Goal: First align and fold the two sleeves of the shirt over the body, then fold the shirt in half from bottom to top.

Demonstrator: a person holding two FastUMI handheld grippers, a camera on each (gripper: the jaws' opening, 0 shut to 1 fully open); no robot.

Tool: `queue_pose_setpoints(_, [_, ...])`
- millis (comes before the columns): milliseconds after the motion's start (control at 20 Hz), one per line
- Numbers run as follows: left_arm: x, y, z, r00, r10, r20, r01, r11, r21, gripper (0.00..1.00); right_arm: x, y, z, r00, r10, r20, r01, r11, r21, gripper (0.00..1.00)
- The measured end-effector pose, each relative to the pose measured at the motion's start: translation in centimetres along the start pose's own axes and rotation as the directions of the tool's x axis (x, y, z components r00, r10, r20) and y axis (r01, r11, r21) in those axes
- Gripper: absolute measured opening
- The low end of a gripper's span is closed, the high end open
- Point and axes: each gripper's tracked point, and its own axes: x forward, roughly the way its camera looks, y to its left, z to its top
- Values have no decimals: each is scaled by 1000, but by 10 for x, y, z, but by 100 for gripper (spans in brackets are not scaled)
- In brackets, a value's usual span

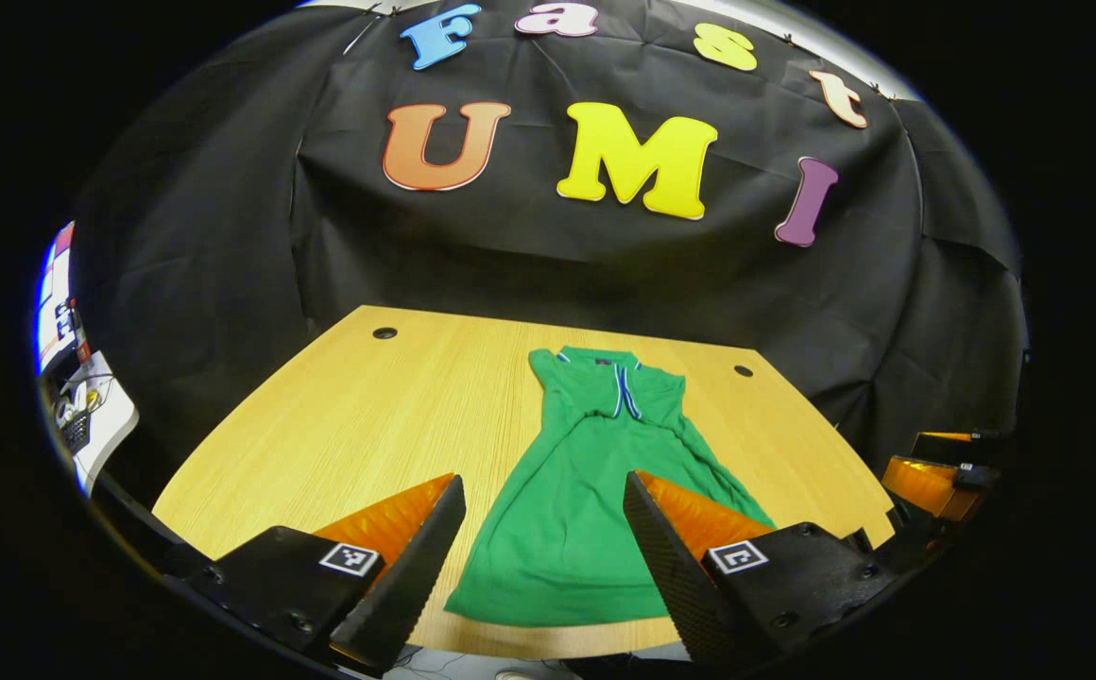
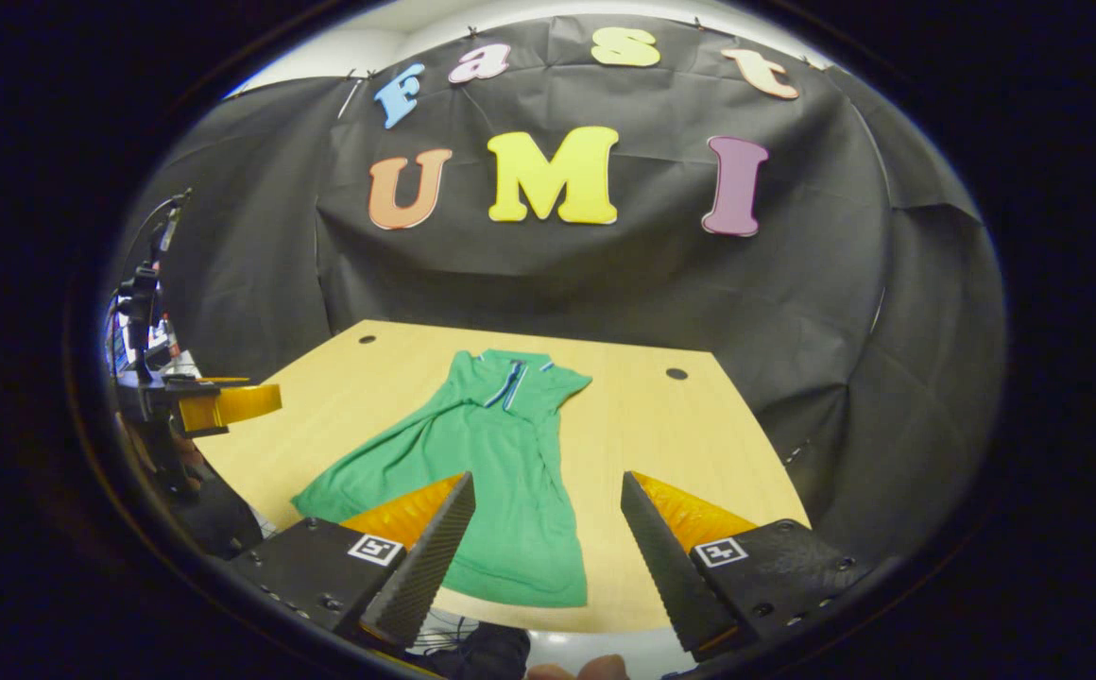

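On the wooden table [image 1: 340, 425], a green polo shirt [image 1: 576, 491] lies flat with its collar [image 1: 605, 364] toward the black booth wall and its hem toward the near edge — the sleeves are already folded in over the body, so the garment reads as a long narrow shape widening toward the hem. In the left gripper view, the left gripper [image 1: 543, 496] hangs above the near edge of the table with its fingers spread wide apart and nothing between them; the lower half of the shirt shows in the gap. At the right rim of that view the other gripper [image 1: 935, 472] shows, well apart from the shirt. In the right gripper view, the right gripper [image 2: 546, 496] also hovers over the near edge, fingers released and empty — the shirt's hem [image 2: 520, 590] lies just beyond its left finger. Two round holes [image 2: 676, 374] mark the table's far corners.
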Motion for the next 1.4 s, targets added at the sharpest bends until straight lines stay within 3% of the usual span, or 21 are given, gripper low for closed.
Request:
queue_pose_setpoints(450, [17,46,-103,991,16,-135,-9,998,57,100,42,-5,-99,985,-14,-169,8,999,-41,96])
queue_pose_setpoints(700, [46,54,-144,979,-17,-204,31,997,68,100,79,-9,-133,970,-17,-243,12,1000,-22,96])
queue_pose_setpoints(900, [60,59,-157,973,-7,-229,24,997,72,100,105,-17,-156,951,-43,-307,40,999,-14,96])
queue_pose_setpoints(1250, [64,58,-167,963,-1,-269,35,992,121,100,107,-17,-161,948,-39,-316,28,999,-41,95])
queue_pose_setpoints(1350, [63,54,-169,963,-11,-269,43,992,116,100,107,-14,-164,945,-19,-325,21,1000,2,95])
queue_pose_setpoints(1400, [61,52,-169,963,-11,-270,41,993,106,85,108,-10,-168,941,0,-338,17,999,47,92])
